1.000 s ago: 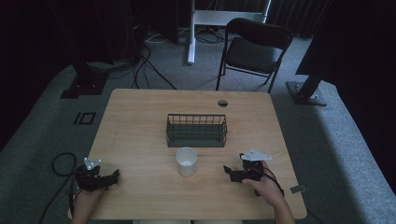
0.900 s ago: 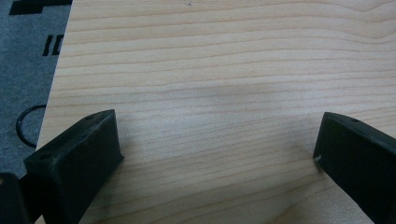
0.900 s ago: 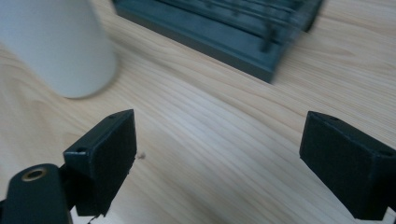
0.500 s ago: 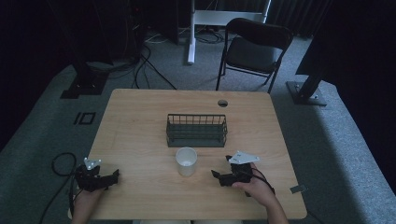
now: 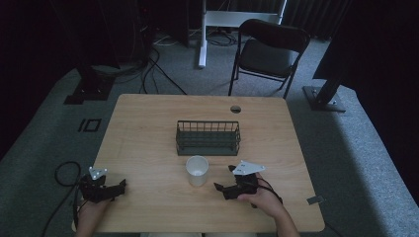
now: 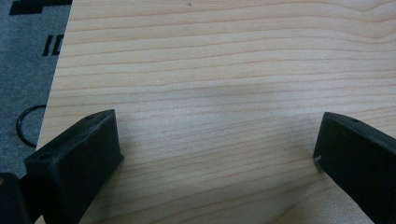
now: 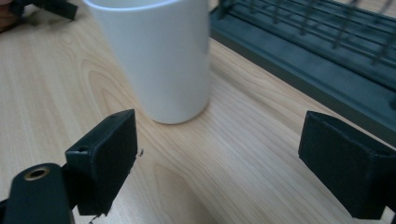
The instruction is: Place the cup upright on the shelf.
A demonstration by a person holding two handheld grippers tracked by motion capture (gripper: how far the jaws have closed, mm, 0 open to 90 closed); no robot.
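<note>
A white cup [image 5: 197, 170] stands upright on the wooden table [image 5: 148, 128], mouth up, its long axis vertical and its wall narrowing toward the base. It sits a little toward the near side of the tabletop's middle, just in front of a dark wire basket [image 5: 208, 138] whose long side runs across the table; a narrow strip of bare wood separates the two.

The right gripper [image 5: 223, 183] lies low over the table just to the right of the cup, its jaws pointing left toward it and spread wide with nothing between them. In the right gripper view the cup [image 7: 156, 56] stands ahead of the jaws and nearer the left one, apart from both, with the basket's base [image 7: 299, 60] running off to the right behind it.

The left gripper [image 5: 121, 186] rests near the table's front left corner, well apart from the cup, its jaws also wide open over bare wood and empty. The table's left edge and the grey floor [image 6: 23, 70] show close beside it in the left gripper view.

Open wood lies to the left of the cup and in front of it; the basket closes off the far side.
</note>
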